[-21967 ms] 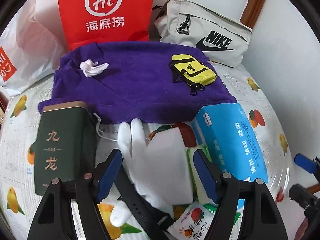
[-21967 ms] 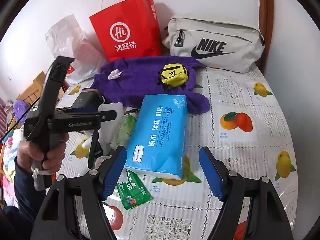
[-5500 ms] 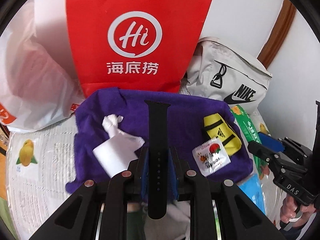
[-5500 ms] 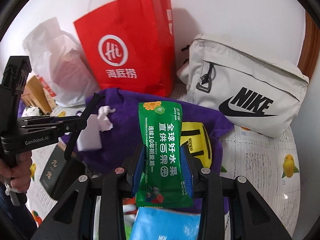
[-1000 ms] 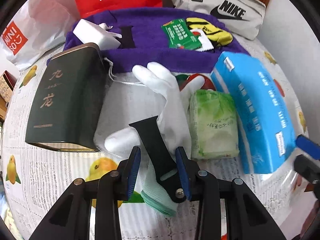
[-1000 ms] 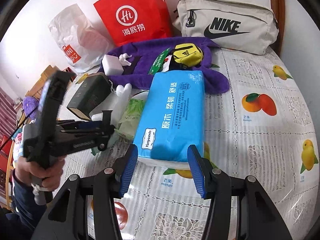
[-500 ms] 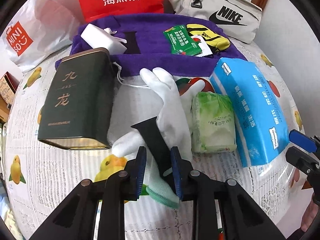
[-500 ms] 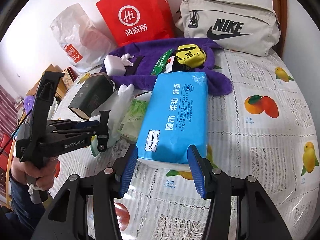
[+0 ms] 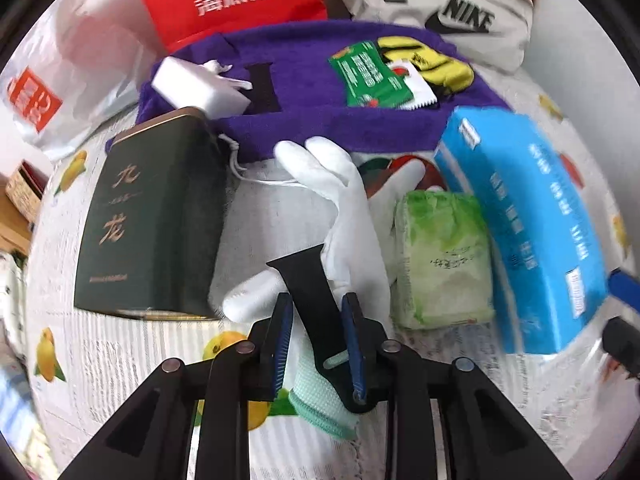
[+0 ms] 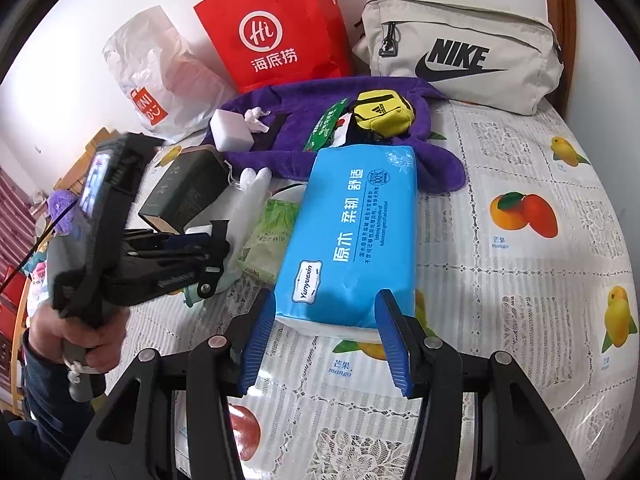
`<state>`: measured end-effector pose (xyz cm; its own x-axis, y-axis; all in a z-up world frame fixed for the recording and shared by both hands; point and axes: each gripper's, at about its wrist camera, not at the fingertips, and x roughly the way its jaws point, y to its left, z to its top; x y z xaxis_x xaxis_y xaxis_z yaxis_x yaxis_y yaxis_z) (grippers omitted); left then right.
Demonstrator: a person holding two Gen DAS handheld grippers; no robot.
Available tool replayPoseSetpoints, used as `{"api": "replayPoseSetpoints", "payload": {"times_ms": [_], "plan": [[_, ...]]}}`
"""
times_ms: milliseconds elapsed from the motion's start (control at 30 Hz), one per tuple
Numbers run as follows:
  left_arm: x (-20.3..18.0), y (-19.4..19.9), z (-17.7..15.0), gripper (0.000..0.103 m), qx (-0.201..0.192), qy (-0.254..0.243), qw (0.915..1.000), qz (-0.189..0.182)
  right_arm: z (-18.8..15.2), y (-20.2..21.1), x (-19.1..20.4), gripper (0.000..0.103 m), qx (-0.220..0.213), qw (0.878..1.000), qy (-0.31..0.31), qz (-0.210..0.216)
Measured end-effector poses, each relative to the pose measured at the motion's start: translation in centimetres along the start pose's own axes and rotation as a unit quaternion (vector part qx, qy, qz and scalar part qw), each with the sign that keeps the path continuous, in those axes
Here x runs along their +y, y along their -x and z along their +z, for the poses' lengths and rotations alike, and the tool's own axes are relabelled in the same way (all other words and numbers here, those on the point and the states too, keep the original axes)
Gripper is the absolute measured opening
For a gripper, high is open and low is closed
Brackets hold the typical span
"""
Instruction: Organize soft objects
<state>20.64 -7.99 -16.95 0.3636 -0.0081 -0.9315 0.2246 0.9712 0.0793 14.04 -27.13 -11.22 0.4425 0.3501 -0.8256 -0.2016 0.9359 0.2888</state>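
My left gripper (image 9: 319, 338) is shut on a black watch strap (image 9: 310, 296) that lies over a white glove (image 9: 344, 216); it also shows in the right wrist view (image 10: 208, 256). My right gripper (image 10: 326, 336) is open, its fingers on either side of the near end of a blue tissue pack (image 10: 352, 232). The pack also shows in the left wrist view (image 9: 528, 216). A purple towel (image 9: 308, 92) holds another black strap (image 9: 262, 88), a green sachet (image 9: 370, 76), a yellow pouch (image 9: 428, 62) and a white block (image 9: 196, 88).
A dark green tin (image 9: 156, 216) lies left of the glove and a green wipes pack (image 9: 440, 256) to its right. A red paper bag (image 10: 276, 28), a grey Nike bag (image 10: 464, 52) and a white plastic bag (image 10: 156, 76) stand behind the towel.
My left gripper has closed in on the black strap over the glove and moved slightly forward. My right gripper has advanced a little toward the blue pack's near end.
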Motion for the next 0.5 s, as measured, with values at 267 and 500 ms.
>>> {"api": "replayPoseSetpoints", "payload": {"times_ms": [267, 500], "plan": [[0.1, 0.0, -0.4, 0.017, -0.007, -0.003, 0.9998, -0.021, 0.0, 0.2, -0.1, 0.052, 0.001, 1.000, -0.006, -0.003], [1.6, 2.4, -1.8, 0.013, -0.028, 0.020, 0.9964, -0.078, 0.0, 0.8, 0.5, 0.052, -0.004, 1.000, 0.004, -0.007]]}}
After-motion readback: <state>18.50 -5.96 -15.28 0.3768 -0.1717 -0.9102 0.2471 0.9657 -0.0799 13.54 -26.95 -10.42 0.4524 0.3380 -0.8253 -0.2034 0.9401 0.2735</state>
